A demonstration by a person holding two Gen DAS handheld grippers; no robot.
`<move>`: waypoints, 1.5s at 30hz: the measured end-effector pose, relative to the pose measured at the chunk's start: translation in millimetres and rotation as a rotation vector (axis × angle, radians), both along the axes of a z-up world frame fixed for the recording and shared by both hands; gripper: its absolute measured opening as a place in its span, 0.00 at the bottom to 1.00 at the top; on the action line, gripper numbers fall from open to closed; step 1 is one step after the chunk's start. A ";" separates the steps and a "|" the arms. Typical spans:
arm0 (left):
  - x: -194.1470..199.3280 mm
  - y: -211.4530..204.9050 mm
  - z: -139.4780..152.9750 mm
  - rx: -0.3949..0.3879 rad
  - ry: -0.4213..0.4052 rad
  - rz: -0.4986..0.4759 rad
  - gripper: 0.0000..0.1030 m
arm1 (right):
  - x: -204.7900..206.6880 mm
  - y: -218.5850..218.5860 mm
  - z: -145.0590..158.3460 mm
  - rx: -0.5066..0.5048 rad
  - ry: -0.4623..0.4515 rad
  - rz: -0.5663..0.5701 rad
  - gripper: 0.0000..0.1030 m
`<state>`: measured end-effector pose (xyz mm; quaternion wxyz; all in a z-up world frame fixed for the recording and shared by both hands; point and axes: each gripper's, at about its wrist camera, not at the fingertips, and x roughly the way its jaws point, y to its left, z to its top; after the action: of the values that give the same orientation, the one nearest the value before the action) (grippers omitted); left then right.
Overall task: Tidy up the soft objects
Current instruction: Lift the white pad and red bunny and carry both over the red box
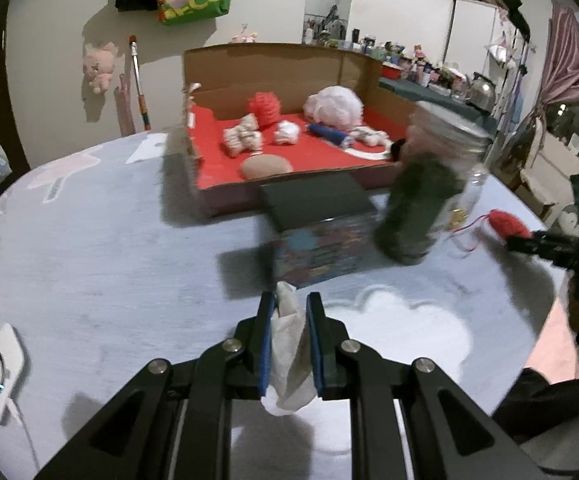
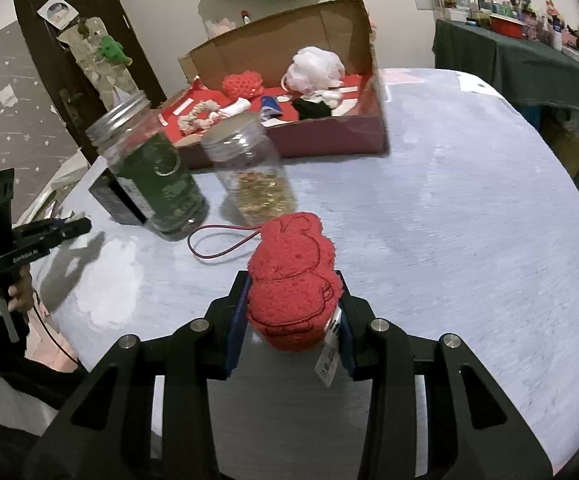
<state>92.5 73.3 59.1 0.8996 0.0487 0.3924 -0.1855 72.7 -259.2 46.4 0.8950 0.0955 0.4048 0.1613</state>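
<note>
My left gripper [image 1: 291,308] is shut on a crumpled white tissue [image 1: 289,356] and holds it above the pale tablecloth. My right gripper [image 2: 293,288] is shut on a red fuzzy plush charm [image 2: 293,276] with a red cord loop [image 2: 217,244] trailing on the table. The plush also shows in the left wrist view [image 1: 505,224] at the far right. An open cardboard box with a red lining [image 1: 225,184] [image 2: 329,136] stands at the back. It holds several soft items: a red pouf [image 1: 263,108], a white pouf [image 1: 333,106], white rope pieces [image 1: 243,136].
A jar with dark green contents [image 2: 157,176] [image 1: 425,200] and a clear jar with gold pieces [image 2: 253,172] stand between the grippers and the box. A dark patterned box [image 1: 321,232] sits beside them. A white charger [image 1: 1,368] lies at the left.
</note>
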 end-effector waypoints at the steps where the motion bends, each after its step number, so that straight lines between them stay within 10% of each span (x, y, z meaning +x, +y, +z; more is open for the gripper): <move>1: 2.5 4.3 -1.3 0.012 -0.001 0.000 0.16 | 2.3 -3.9 -0.4 0.000 0.003 0.004 0.35; 28: 84.3 24.5 44.5 0.047 -0.059 -0.185 0.16 | 68.7 -5.0 66.1 -0.355 -0.123 0.198 0.35; 37: 113.5 -9.9 84.6 -0.003 -0.080 -0.235 0.16 | 117.5 5.3 125.7 -0.222 -0.230 0.184 0.35; 45: 145.2 -71.8 78.2 0.039 0.017 -0.299 0.16 | 190.3 57.3 102.9 -0.141 -0.053 0.241 0.35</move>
<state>237.7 1.4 137.3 0.8574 0.1224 0.3918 -0.3103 263.0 -201.9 149.3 0.8839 -0.0210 0.4001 0.2412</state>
